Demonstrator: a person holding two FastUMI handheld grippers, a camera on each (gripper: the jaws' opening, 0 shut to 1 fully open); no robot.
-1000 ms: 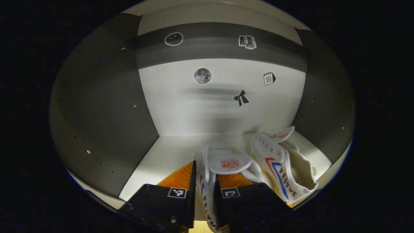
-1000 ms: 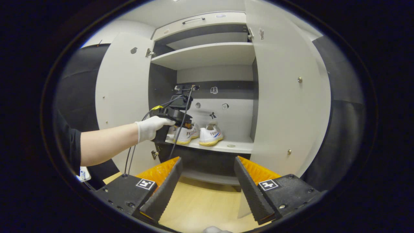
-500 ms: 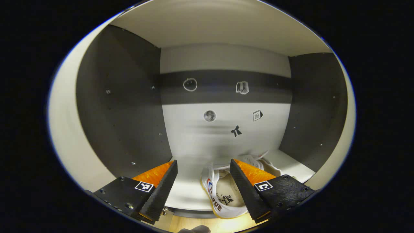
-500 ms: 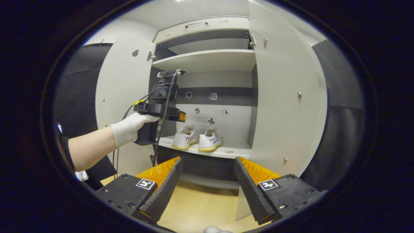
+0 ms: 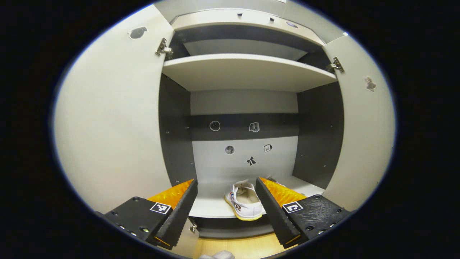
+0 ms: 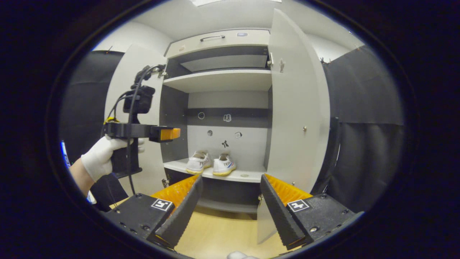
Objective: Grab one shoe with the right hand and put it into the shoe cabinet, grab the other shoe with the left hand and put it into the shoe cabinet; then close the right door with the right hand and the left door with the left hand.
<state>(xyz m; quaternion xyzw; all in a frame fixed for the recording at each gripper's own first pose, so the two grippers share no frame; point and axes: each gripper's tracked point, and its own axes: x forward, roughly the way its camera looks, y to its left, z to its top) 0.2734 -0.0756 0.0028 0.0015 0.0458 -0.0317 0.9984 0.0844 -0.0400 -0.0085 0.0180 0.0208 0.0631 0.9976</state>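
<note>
Both white sneakers sit side by side on the lower shelf (image 6: 248, 175) of the shoe cabinet (image 6: 215, 37), heels toward the room, just beside each other and left of the shelf's middle. The left shoe (image 6: 197, 162) angles a little leftward; the right shoe (image 6: 223, 166) stands nearer the shelf's front edge. In the left gripper view one sneaker (image 5: 243, 200) shows between the fingers, its yellowish sole at the front edge of the shelf, its opening facing up; the other is mostly hidden behind the right-hand finger.

Out from the shoes: small stickers dot the cabinet's back panel (image 5: 244, 158) above them, a bow lowest, a dark band higher up. An upper shelf (image 5: 248, 72) spans the cabinet overhead.

Both doors stand open. The left door (image 5: 107, 122) swings wide on its hinge; the right door (image 6: 296, 118) juts out toward the room, edge on.

The left gripper (image 5: 226, 207) hangs in front of the cabinet, clear of the shelf, jaws wide apart with nothing between them. In the right gripper view it (image 6: 163, 133) is held level in a white-gloved hand (image 6: 102, 154), in front of the left door, with cables looping off its top.

The right gripper (image 6: 230, 212) hovers well back over the pale wood floor (image 6: 219, 233), jaws spread wide, holding nothing.
</note>
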